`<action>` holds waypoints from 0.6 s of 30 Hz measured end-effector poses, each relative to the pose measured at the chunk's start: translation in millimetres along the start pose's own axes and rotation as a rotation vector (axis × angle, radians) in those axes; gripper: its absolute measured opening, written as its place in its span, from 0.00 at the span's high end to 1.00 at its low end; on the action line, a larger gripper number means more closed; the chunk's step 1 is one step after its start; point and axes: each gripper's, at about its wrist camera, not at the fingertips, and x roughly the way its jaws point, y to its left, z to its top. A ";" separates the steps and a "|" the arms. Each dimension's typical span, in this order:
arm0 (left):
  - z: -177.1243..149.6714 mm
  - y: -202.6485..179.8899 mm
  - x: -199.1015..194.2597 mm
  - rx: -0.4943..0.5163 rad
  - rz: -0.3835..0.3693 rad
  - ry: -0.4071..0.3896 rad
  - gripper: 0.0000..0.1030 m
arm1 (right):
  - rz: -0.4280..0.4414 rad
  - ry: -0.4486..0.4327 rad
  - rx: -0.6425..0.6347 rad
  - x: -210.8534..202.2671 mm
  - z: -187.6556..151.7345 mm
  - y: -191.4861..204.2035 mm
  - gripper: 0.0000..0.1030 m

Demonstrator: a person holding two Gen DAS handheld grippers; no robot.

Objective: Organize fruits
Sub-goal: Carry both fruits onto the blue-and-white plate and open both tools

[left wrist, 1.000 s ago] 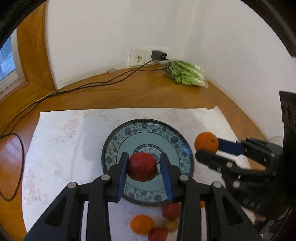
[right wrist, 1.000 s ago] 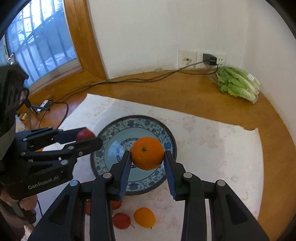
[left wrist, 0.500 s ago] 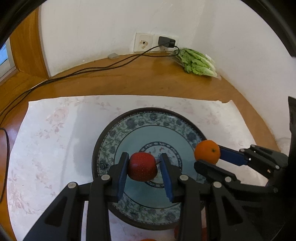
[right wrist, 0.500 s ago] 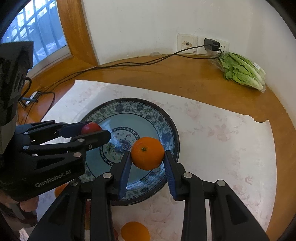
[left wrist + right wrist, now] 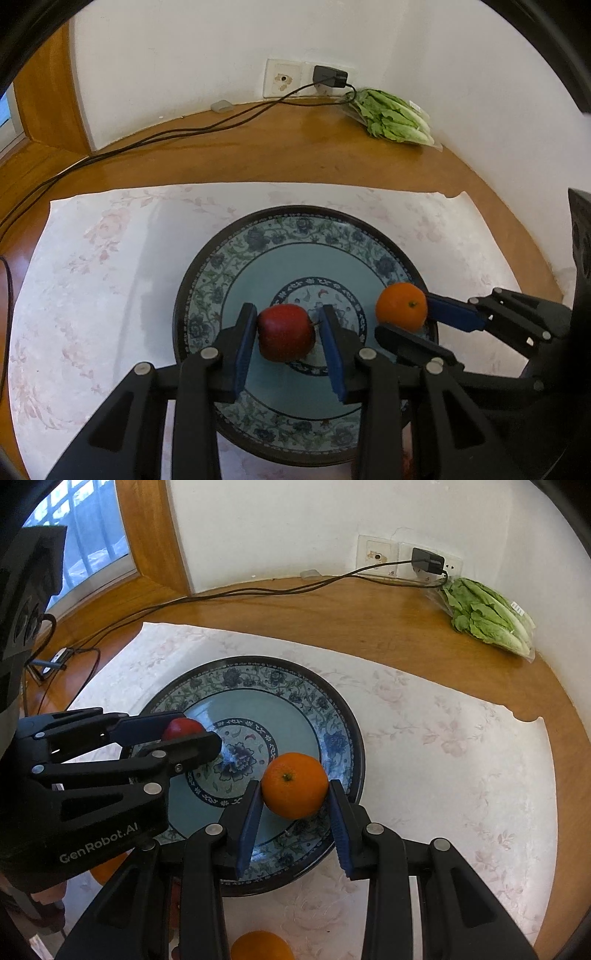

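Wooden table (image 5: 295, 155) in a white-walled corner, w/ a pale floral mat (image 5: 92, 295) spread over most of it. Blue-patterned plate (image 5: 295, 229) at mat centre, dark rim, flower medallion in the middle. Bagged lettuce (image 5: 391, 118) at far right by the wall, well apart from the plate; black charger (image 5: 330, 76) plugged into a wall socket just left of it, cable (image 5: 147, 138) trailing left across the wood.

Left gripper (image 5: 286, 334) over the plate's middle, blue pads narrow and clamped on a red apple (image 5: 285, 332), stem toward the right pad. Same gripper seen from the right wrist cam (image 5: 184, 733), reaching in from the left w/ the apple (image 5: 181, 725) peeking between its fingers.

Right gripper (image 5: 295, 786) over the plate's near-right rim (image 5: 347, 716), pads narrow and pinching an orange (image 5: 294, 784), stem dimple facing the cam. Also visible from the left cam, coming in from the right (image 5: 404, 314) w/ the orange (image 5: 400, 305) above the rim.

Second orange (image 5: 262, 946) on the mat at bottom edge, outside the plate, partly hidden behind the right gripper's fingers.
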 end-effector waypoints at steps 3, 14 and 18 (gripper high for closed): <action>0.6 0.0 -1.7 -0.003 -0.017 0.004 0.64 | -0.009 -0.002 0.005 -0.2 -0.8 1.8 0.64; 0.6 -6.2 -31.5 0.033 -0.030 -0.036 0.43 | 0.036 -0.062 0.004 -25.9 -3.0 4.1 0.55; -2.4 -3.1 -46.0 0.016 -0.031 -0.036 0.42 | 0.048 -0.081 -0.002 -41.5 -5.7 5.2 0.55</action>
